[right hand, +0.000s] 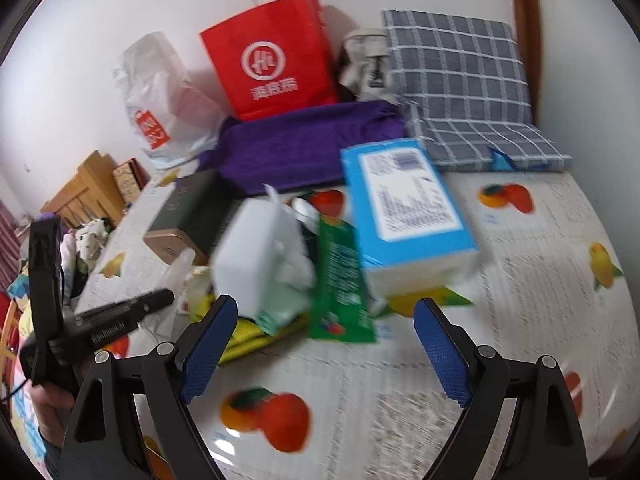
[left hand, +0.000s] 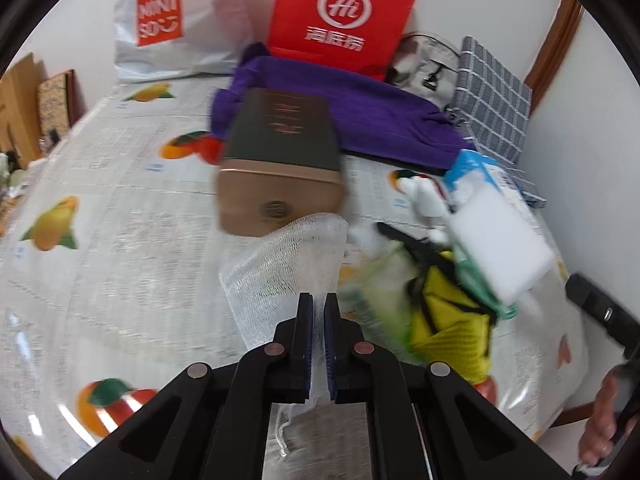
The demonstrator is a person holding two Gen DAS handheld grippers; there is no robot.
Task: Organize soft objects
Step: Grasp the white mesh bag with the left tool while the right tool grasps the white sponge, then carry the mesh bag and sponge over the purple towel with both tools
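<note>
My left gripper [left hand: 319, 300] is shut on a white mesh net bag [left hand: 286, 264], whose fabric runs up between the blue pads and drapes toward a gold-and-green box [left hand: 280, 164]. To its right lies a heap of soft things: a white sponge block [left hand: 502, 246], a yellow cloth [left hand: 452, 320] and a blue tissue pack [left hand: 476, 168]. In the right wrist view my right gripper [right hand: 324, 320] stands open, nothing between its fingers, just short of the same heap: the white sponge block [right hand: 252, 256], a green packet [right hand: 340, 280], the blue tissue pack [right hand: 404, 216] and the yellow cloth [right hand: 248, 336].
A purple towel [left hand: 380, 108], a red paper bag [left hand: 340, 12], a white plastic bag [left hand: 172, 20], a grey pouch [left hand: 428, 60] and a checked cushion [right hand: 460, 84] crowd the back by the wall. The fruit-print tablecloth [right hand: 540, 300] covers the table. The left gripper's body [right hand: 100, 324] shows at left.
</note>
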